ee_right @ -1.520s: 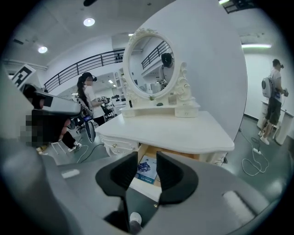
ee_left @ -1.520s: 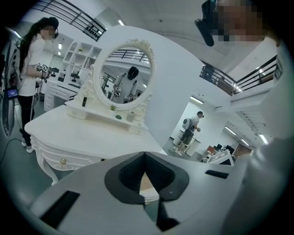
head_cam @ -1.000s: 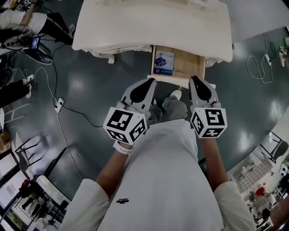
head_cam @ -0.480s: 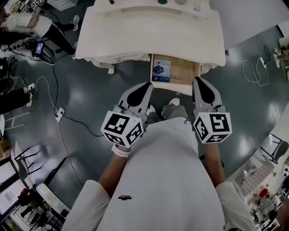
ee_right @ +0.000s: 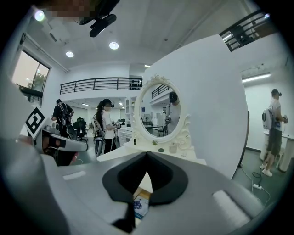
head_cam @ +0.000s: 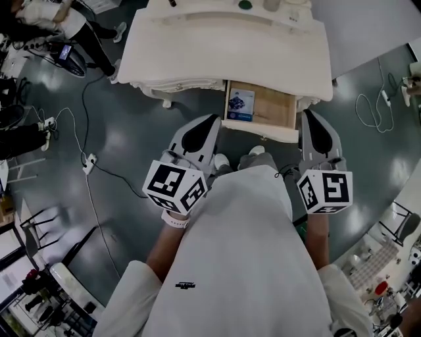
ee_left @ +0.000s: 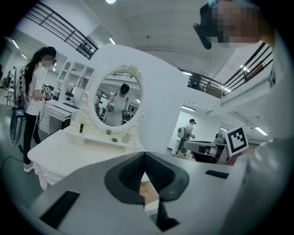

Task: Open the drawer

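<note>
The cream dressing table (head_cam: 223, 46) has its right drawer (head_cam: 275, 105) pulled out, showing a wooden bottom and a blue booklet (head_cam: 240, 104) lying at the left. My left gripper (head_cam: 212, 120) hovers just left of the drawer's front, shut and empty. My right gripper (head_cam: 308, 116) hangs to the right of the drawer front, also shut on nothing. In the left gripper view the gripper (ee_left: 145, 153) has its jaws meeting at the tip, with the drawer's wood showing below. The right gripper view shows the gripper (ee_right: 147, 153) closed above the booklet (ee_right: 140, 206).
An oval mirror (ee_right: 160, 110) and small bottles stand on the tabletop. Cables and a power strip (head_cam: 90, 160) lie on the dark floor at the left. A person (head_cam: 52, 20) stands near the table's left end. My shoes (head_cam: 222, 160) are below the drawer.
Both grippers have risen and come away from the drawer front; the right one has shifted to the right of it. The drawer stays open.
</note>
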